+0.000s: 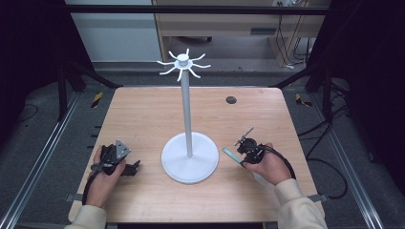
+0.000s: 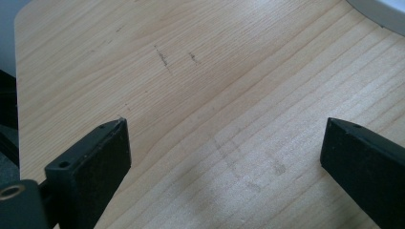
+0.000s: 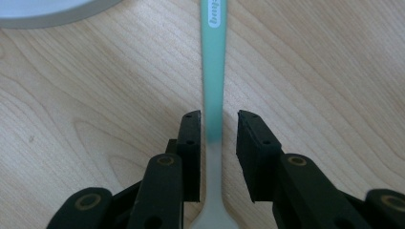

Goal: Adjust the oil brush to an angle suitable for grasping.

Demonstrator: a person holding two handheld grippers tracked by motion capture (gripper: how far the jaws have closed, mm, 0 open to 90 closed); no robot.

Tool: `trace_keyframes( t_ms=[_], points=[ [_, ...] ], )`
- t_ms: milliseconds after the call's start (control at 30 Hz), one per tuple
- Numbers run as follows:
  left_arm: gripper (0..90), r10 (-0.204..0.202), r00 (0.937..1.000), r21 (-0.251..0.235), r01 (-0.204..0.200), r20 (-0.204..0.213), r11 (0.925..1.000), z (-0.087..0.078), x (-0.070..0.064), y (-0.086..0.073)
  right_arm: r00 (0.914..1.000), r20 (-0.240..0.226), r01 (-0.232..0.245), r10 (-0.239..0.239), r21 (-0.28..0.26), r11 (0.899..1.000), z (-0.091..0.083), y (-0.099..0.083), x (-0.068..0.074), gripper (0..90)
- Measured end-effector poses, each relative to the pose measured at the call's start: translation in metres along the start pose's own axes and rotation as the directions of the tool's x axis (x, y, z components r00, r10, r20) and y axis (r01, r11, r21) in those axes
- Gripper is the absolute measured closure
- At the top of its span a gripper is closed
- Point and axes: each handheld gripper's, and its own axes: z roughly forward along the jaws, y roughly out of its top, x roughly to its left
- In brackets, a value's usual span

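pale wood-grain table, faint dark scuffs. on it a white stand, white hooks on top. right of the stand's base a mint-green handle fading to pale grey, maybe a spoon. black right gripper, black left gripper.

The white metal stand, a round base with an upright pole and a crown of curved hooks, occupies the centre of the light wooden worktop and blocks any straight crossing between the left and right halves. Open surface lies along the far edge and both far corners, apart from a small dark round hole near the far right. The left gripper has bare wood between its wide-set jaws. The right gripper straddles a slim mint-green utensil handle lying flat just beside the base near the right edge.
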Motion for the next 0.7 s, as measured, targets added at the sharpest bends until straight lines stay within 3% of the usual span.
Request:
trace_keyframes(
  t_ms=[200, 367, 433, 467, 633, 667, 700],
  points=[
    [2.7, 0.000, 1.0000, 0.001, 0.000, 0.002, 1.0000, 0.000, 0.000, 0.000, 0.9998, -0.017, 0.010, -0.009, 0.031, 0.999, 0.006, 0.001, -0.002, 73.9],
    [2.7, 0.000, 1.0000, -0.001, 0.000, 0.001, 1.0000, 0.000, 0.000, 0.000, 0.9994, -0.032, -0.011, 0.013, 0.051, 0.999, 0.009, 0.002, -0.001, 75.7],
    [2.7, 0.000, 1.0000, 0.000, 0.000, 0.002, 1.0000, 0.000, 0.000, 0.000, 0.9995, -0.031, 0.004, -0.003, 0.049, 0.999, 0.011, 0.001, -0.002, 76.3],
    [2.7, 0.001, 1.0000, -0.001, -0.001, 0.001, 1.0000, 0.000, 0.000, 0.000, 0.9991, -0.036, -0.022, 0.024, 0.060, 0.998, 0.011, 0.002, -0.002, 78.2],
    [2.7, 0.002, 1.0000, 0.000, -0.002, 0.000, 1.0000, 0.000, 0.000, 0.000, 0.9988, -0.043, -0.019, 0.021, 0.062, 0.998, 0.012, 0.001, -0.003, 81.3],
    [2.7, 0.002, 1.0000, 0.000, -0.002, 0.000, 1.0000, 0.000, 0.000, 0.000, 0.9990, -0.041, 0.019, -0.017, 0.050, 0.999, 0.013, 0.001, -0.006, 81.8],
    [2.7, 0.001, 1.0000, 0.000, -0.001, 0.001, 1.0000, 0.000, 0.000, 0.000, 0.9990, -0.042, 0.019, -0.017, 0.051, 0.999, 0.013, 0.001, -0.006, 81.9]
  ],
)
